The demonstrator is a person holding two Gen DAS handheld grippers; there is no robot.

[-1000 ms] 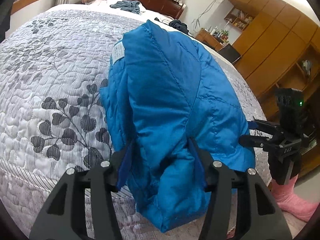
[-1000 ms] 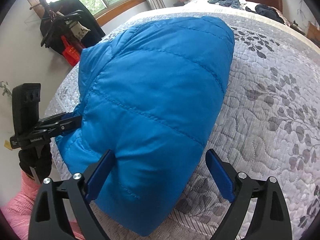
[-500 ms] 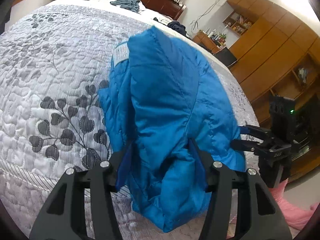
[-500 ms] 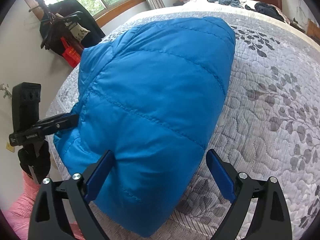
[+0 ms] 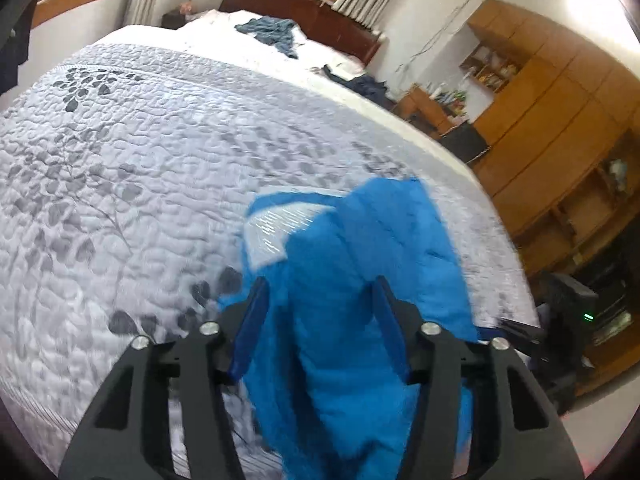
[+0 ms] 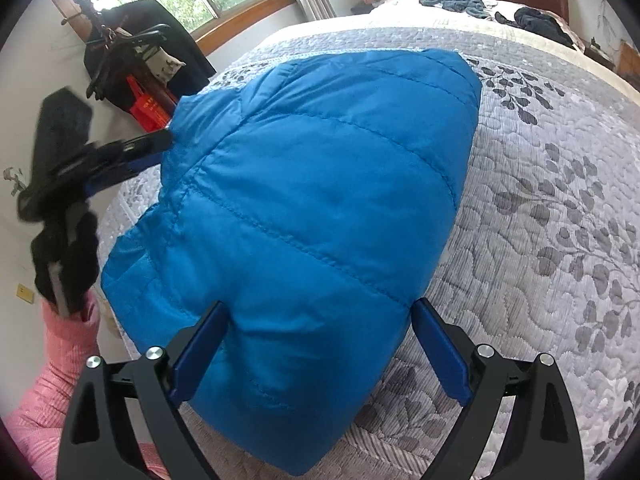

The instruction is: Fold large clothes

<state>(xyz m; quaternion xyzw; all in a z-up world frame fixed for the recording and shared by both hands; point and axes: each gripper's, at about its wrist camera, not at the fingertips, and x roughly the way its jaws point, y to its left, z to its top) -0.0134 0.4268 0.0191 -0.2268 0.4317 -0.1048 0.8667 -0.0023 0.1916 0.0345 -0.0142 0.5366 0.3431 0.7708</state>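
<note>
A folded blue puffer jacket (image 6: pixel 320 180) lies on the bed near its foot edge. My right gripper (image 6: pixel 318 308) is open, its blue pads on either side of the jacket's near end. My left gripper (image 5: pixel 320 320) is shut on a thick bunch of the jacket (image 5: pixel 380 248), whose white label (image 5: pixel 268 236) shows. In the right wrist view the left gripper (image 6: pixel 160 142) is raised at the jacket's left corner, blurred with motion. The right gripper (image 5: pixel 516 328) shows dimly at the jacket's right side in the left wrist view.
The grey leaf-patterned quilt (image 5: pixel 140 160) covers the bed. Loose clothes (image 5: pixel 268 32) lie by the headboard. Wooden cabinets (image 5: pixel 540 120) stand beyond the bed's right side. A coat rack (image 6: pixel 132 64) stands by the window. A pink sleeve (image 6: pixel 60 360) is at the lower left.
My left gripper has risen and tilted up, lifting the jacket's left corner with it. The right gripper has stayed put, open around the near end.
</note>
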